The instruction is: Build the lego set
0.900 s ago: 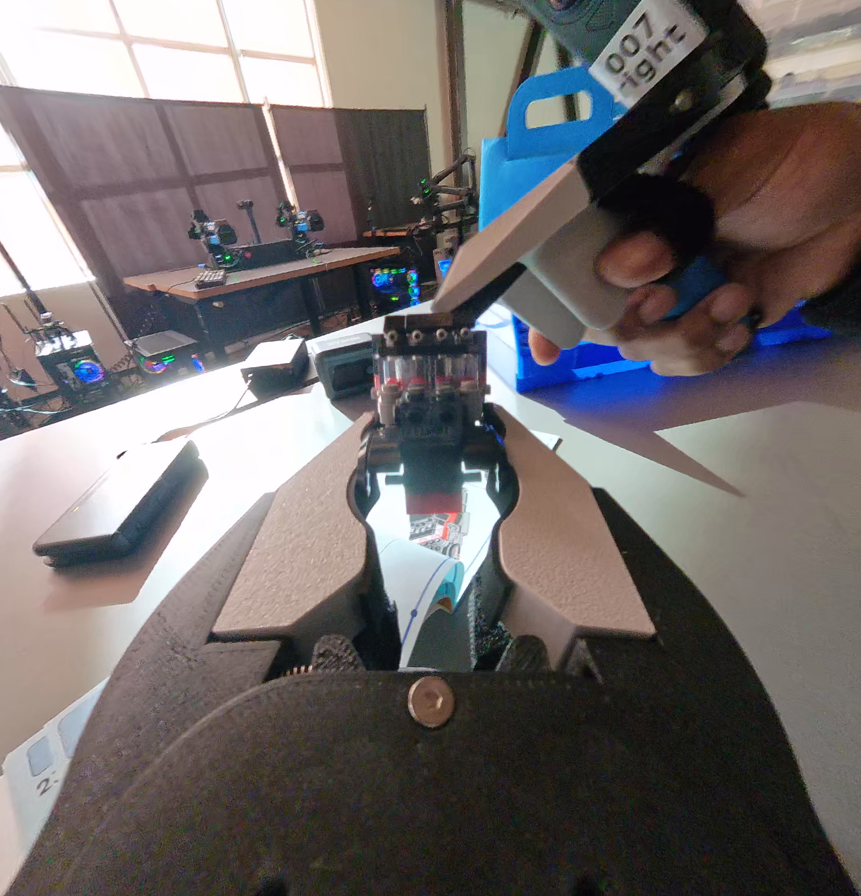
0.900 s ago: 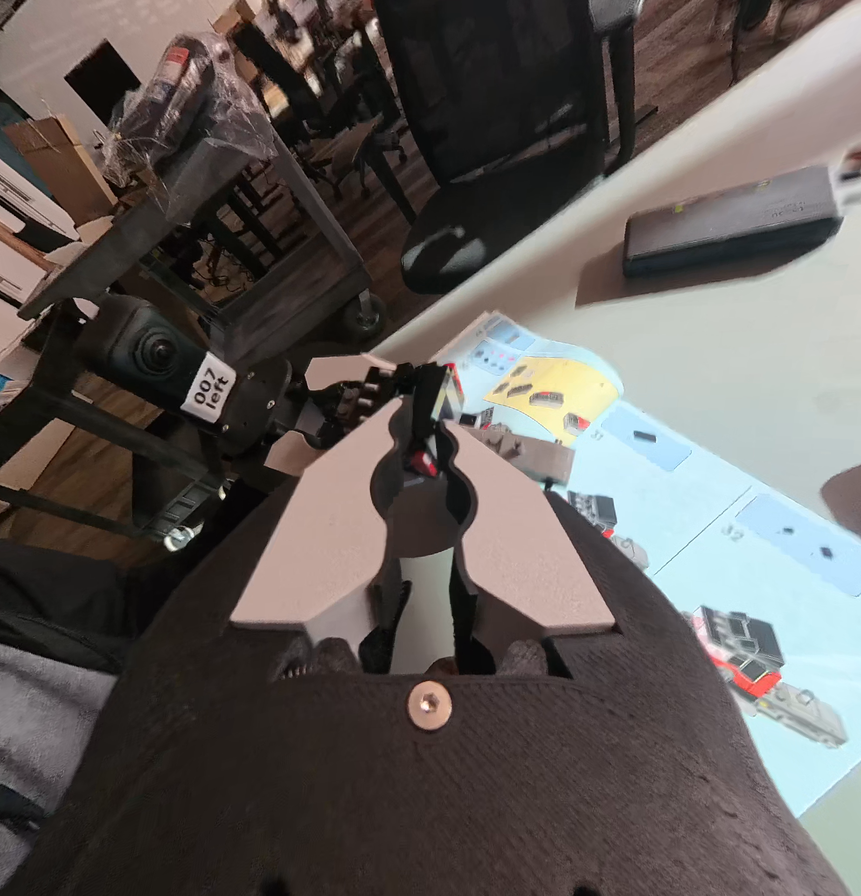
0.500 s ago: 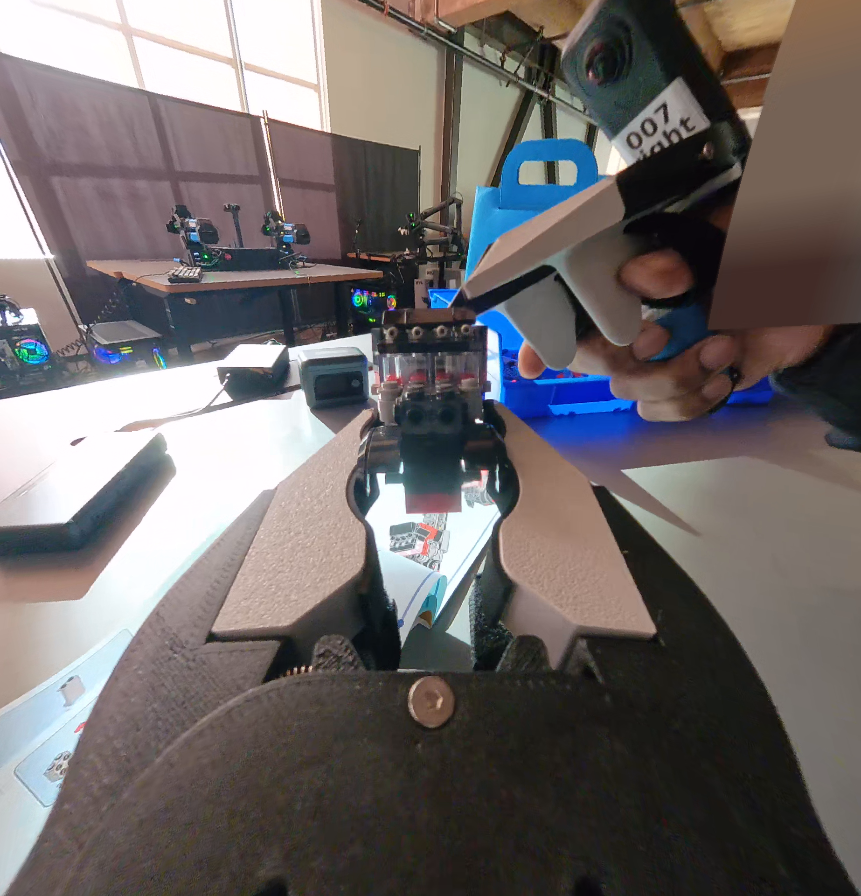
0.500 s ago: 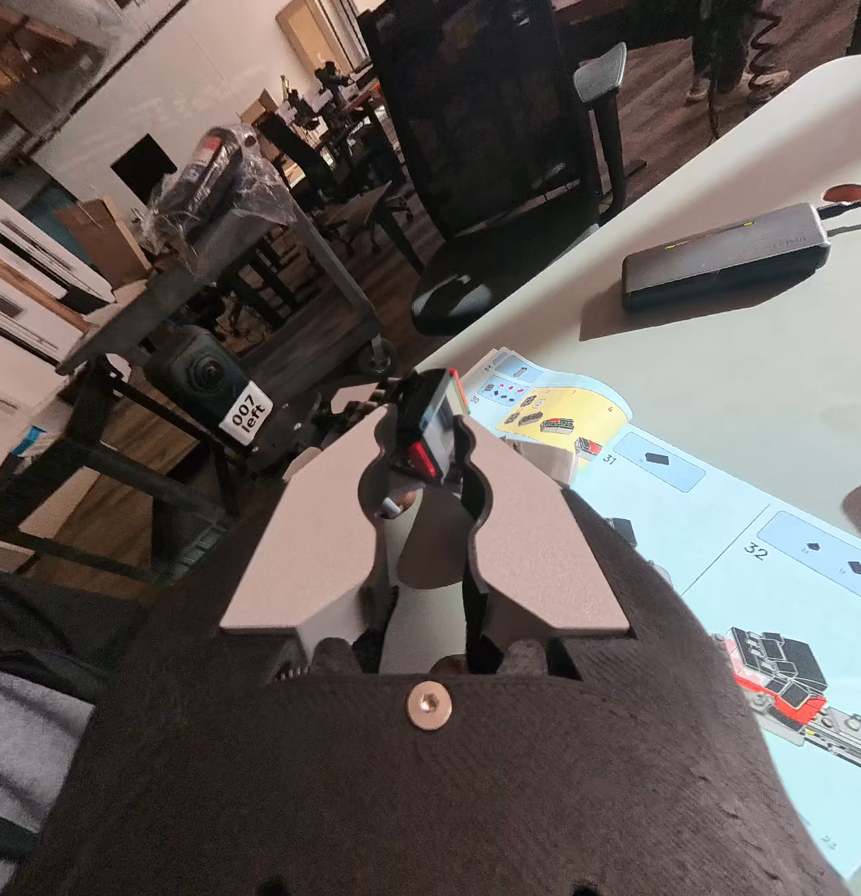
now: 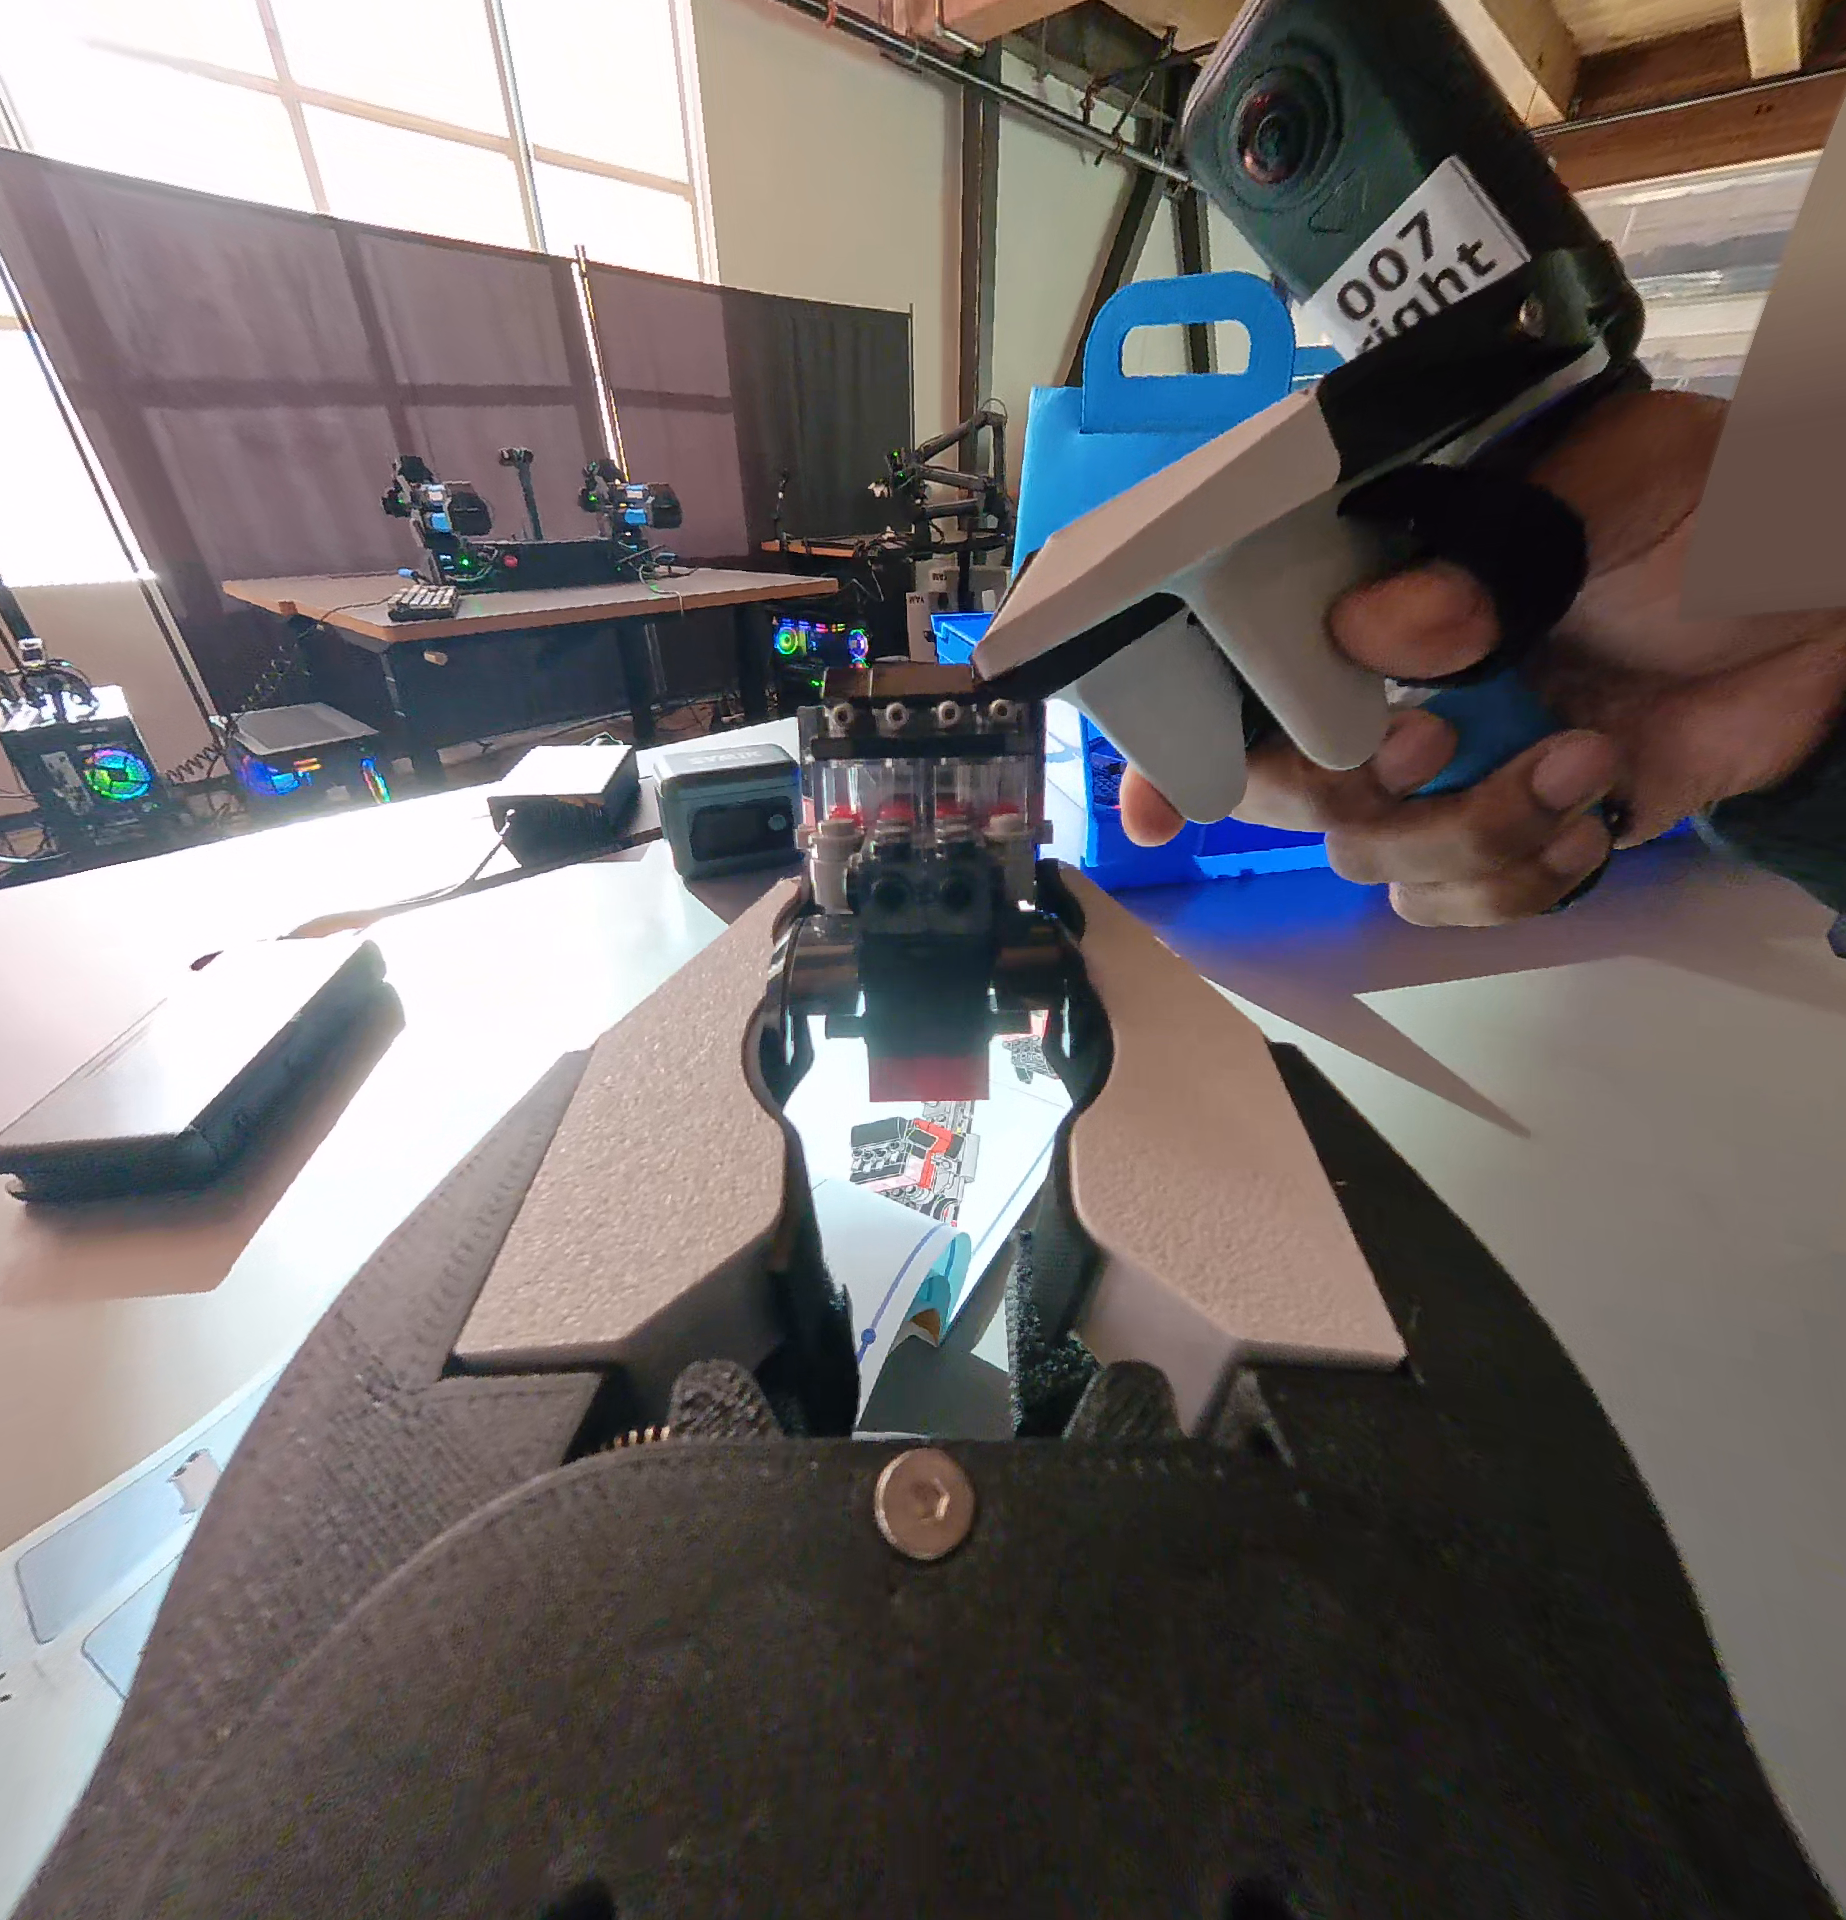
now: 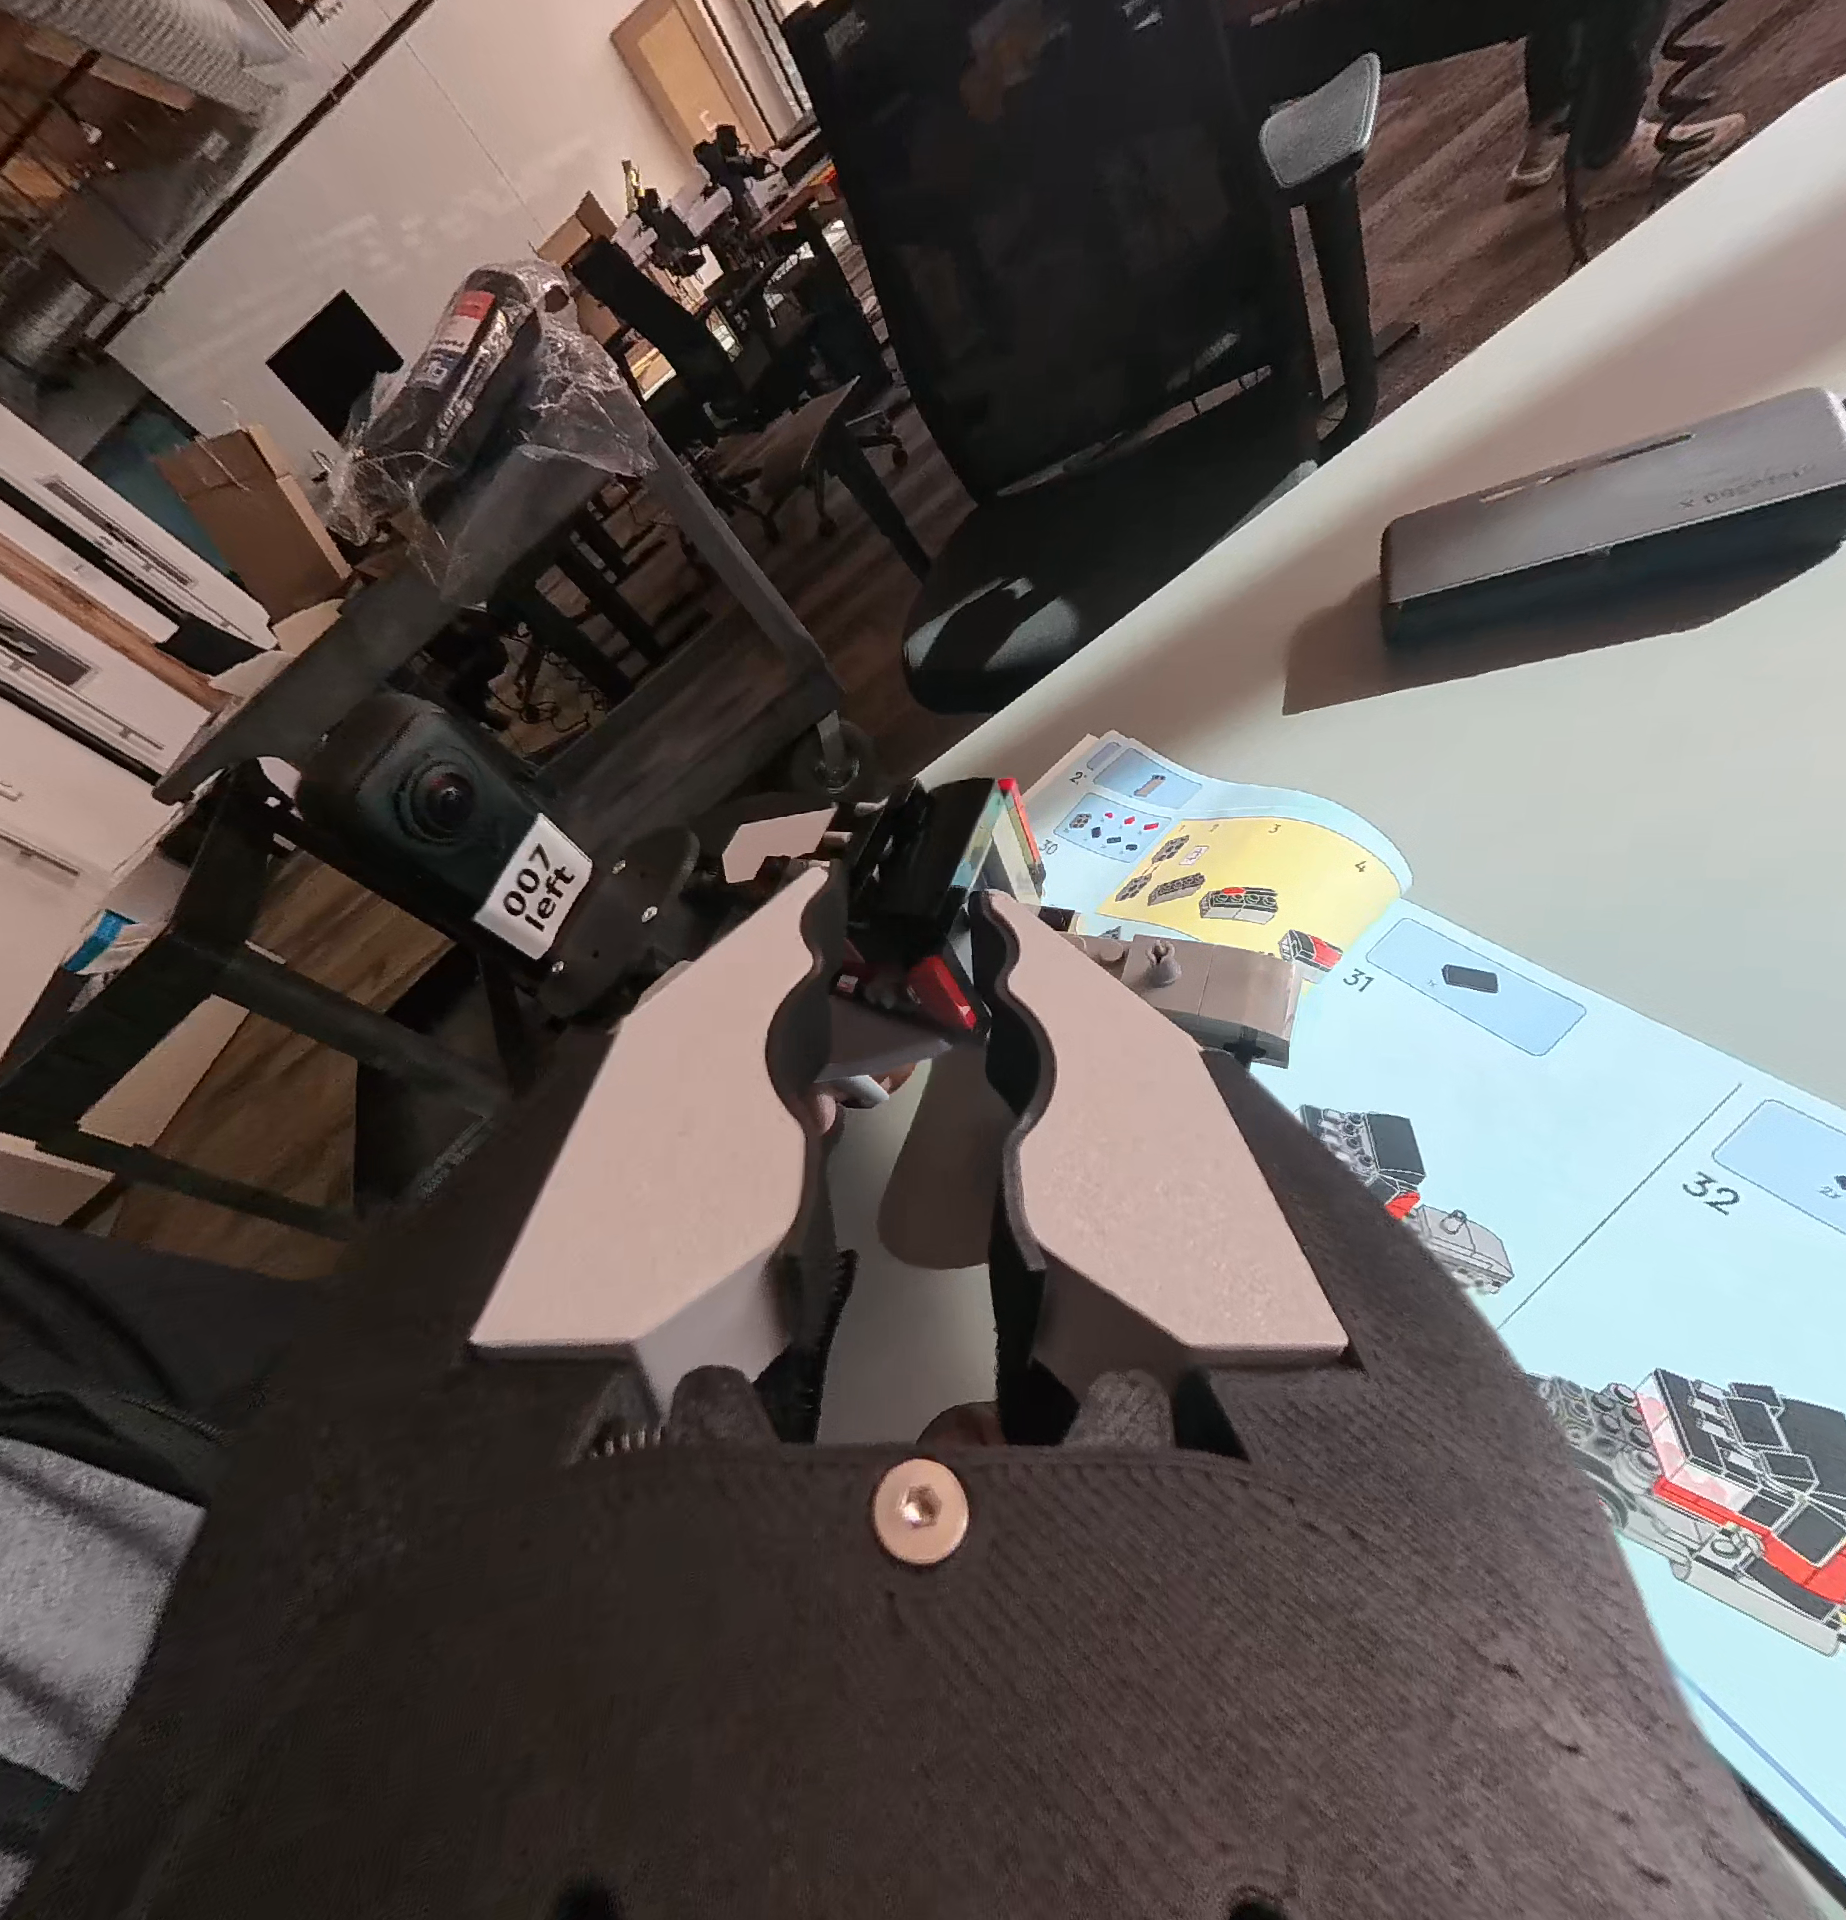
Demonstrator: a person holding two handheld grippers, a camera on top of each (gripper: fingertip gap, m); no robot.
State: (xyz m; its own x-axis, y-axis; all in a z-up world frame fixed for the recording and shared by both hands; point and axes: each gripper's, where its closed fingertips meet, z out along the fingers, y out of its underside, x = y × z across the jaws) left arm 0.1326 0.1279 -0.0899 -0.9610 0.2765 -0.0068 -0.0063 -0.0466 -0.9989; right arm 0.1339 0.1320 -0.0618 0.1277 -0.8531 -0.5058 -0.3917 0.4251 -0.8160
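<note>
My left gripper [image 5: 924, 920] is shut on a small lego model [image 5: 924, 790] of black, red and clear bricks and holds it upright above the table. My right gripper [image 5: 986, 665] comes in from the upper right, held in a hand. Its tip touches the model's top right edge. In the right wrist view its jaws [image 6: 906, 909] stand partly apart, with nothing clamped between them. The model [image 6: 924, 873] shows just beyond the tips. The open instruction booklet [image 6: 1521, 1039] lies flat below.
A grey lego sub-assembly [image 6: 1199, 987] rests on the booklet. A dark flat device [image 5: 192, 1070] lies on the table to the left. Two small boxes [image 5: 721, 810] and a blue parts bin [image 5: 1189, 842] stand at the back. An office chair [image 6: 1054, 312] is past the table edge.
The right gripper's jaws widened after the first frame. Its tip lifted slightly off the model's top, then came back to the top right edge. The left gripper kept its hold.
</note>
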